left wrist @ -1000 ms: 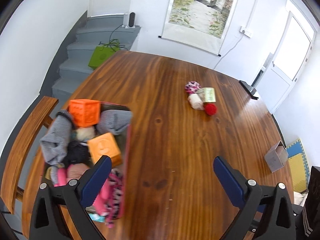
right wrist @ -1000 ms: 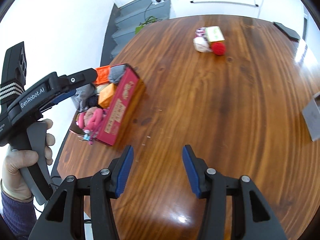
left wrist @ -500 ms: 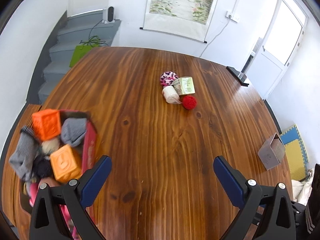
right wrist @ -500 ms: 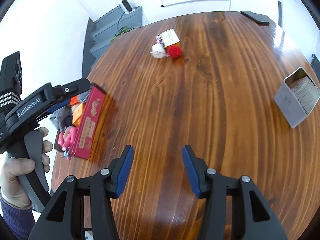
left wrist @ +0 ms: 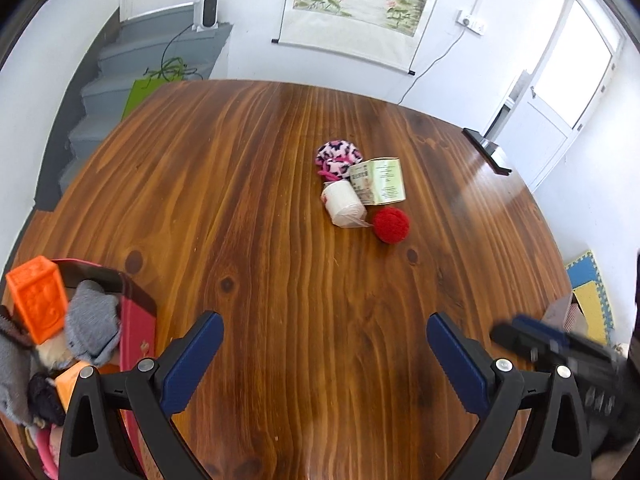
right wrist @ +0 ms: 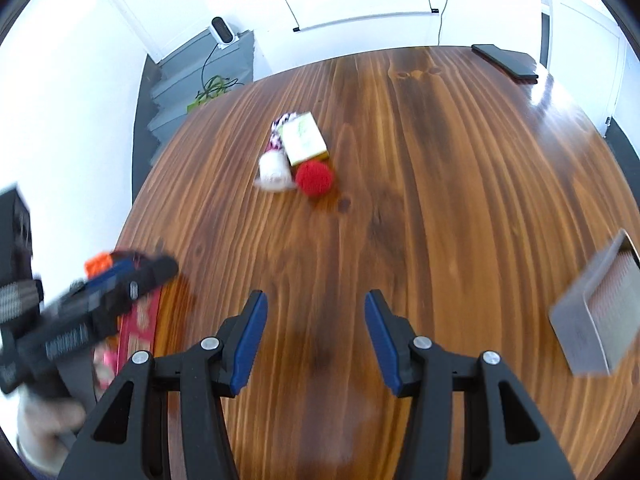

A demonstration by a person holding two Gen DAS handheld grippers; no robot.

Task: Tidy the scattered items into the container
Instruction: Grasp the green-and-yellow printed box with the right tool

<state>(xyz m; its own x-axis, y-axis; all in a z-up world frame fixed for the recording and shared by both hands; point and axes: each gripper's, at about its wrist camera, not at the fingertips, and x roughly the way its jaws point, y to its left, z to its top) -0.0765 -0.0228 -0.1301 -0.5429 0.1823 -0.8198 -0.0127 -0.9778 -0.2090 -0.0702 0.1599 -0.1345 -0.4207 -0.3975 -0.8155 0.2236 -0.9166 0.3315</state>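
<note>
Lying loose near the middle of the wooden surface (left wrist: 240, 184) are four items, touching in one cluster: one pink patterned plush (left wrist: 338, 159), one pale green box (left wrist: 380, 181), one white roll (left wrist: 343, 204) and one red ball (left wrist: 391, 224). One red container (left wrist: 136, 320) sits at the surface's left edge, holding two orange blocks (left wrist: 38, 304), grey cloth pieces and other soft items. Both the left gripper (left wrist: 324, 354) and right gripper (right wrist: 315, 340) hover with jaws parted and empty.
</note>
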